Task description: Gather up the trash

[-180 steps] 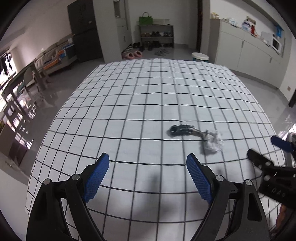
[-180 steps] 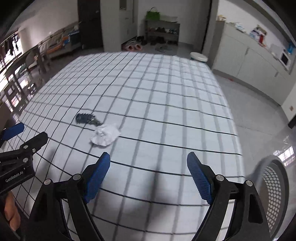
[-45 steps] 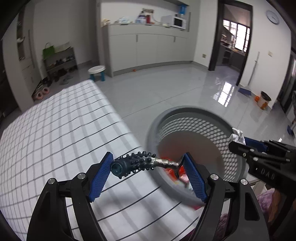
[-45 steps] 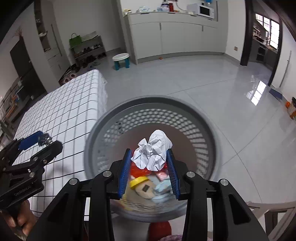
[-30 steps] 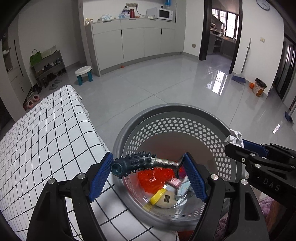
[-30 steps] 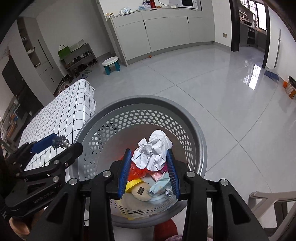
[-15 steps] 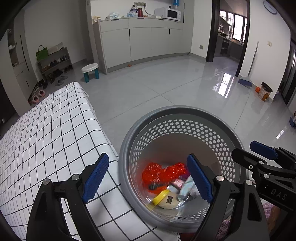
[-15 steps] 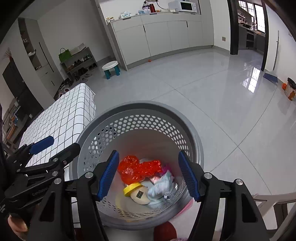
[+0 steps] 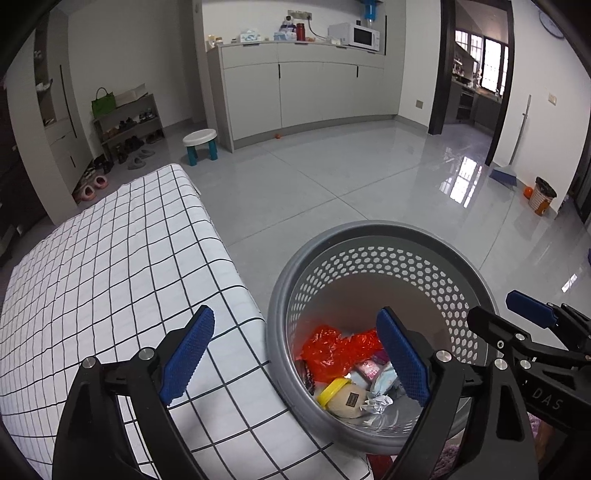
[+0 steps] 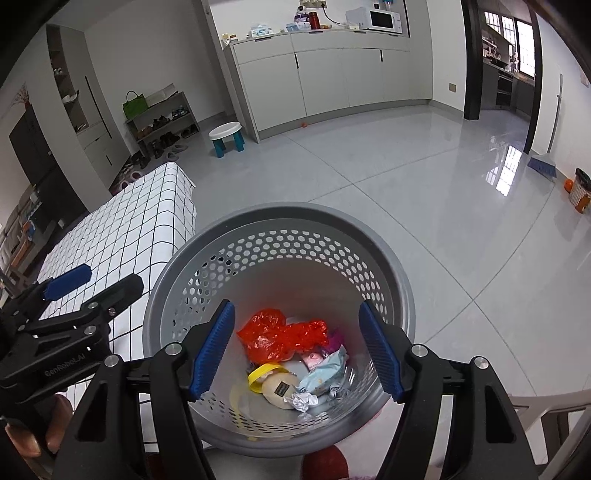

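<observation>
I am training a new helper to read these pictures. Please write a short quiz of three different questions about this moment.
1. True or false: the left hand-held gripper holds something.
2. Where does the red plastic bag lie? A) on the checked cloth B) in the grey basket C) on the floor
3. Fill in: the right hand-held gripper is above the ____.

Key: 1 false, it is open and empty; 2 B, grey basket; 3 basket.

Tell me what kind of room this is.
Probably a home's open living and kitchen area: a counter with a microwave, a shoe rack by the wall, a broom on tiled floor, and a grey trash basket.
</observation>
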Tool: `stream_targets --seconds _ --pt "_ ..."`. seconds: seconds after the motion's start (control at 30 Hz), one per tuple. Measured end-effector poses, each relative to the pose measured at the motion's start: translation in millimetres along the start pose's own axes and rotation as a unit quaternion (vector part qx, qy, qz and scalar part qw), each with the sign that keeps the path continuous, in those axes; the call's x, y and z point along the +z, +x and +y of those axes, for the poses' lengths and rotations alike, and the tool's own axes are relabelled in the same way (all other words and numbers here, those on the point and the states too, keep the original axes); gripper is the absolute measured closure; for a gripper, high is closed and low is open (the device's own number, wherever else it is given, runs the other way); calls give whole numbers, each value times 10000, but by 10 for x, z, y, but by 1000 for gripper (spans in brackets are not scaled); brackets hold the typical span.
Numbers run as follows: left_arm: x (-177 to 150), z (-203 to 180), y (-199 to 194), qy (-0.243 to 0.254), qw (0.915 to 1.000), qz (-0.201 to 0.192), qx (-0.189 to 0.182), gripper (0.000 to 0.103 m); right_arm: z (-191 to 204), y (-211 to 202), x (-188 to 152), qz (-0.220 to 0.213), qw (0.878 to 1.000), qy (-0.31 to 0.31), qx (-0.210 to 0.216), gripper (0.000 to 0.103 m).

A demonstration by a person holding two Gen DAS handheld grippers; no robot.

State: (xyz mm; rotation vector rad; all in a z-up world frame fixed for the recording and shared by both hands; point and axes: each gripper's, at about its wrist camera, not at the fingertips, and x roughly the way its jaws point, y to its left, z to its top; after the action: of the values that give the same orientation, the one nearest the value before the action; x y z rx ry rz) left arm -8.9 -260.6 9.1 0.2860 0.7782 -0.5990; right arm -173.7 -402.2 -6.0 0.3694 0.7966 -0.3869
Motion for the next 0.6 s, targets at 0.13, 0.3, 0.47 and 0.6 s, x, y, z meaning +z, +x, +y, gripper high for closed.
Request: stream_targets --seconds 0.13,0.3,0.47,0.6 --pt "-12 29 -26 -41 10000 -14 4 12 18 3 1 0 10000 -37 -26 35" --pt "-20 39 -42 -59 10000 -21 55 10 29 3 4 -27 10000 -42 -42 34" --pt "-6 70 -55 -79 9999 -28 149 9 27 8 -1 -27 10000 -48 -63 34" --pt "-5 86 -60 -90 9998 -25 192 8 26 13 0 -21 10000 -57 -52 34"
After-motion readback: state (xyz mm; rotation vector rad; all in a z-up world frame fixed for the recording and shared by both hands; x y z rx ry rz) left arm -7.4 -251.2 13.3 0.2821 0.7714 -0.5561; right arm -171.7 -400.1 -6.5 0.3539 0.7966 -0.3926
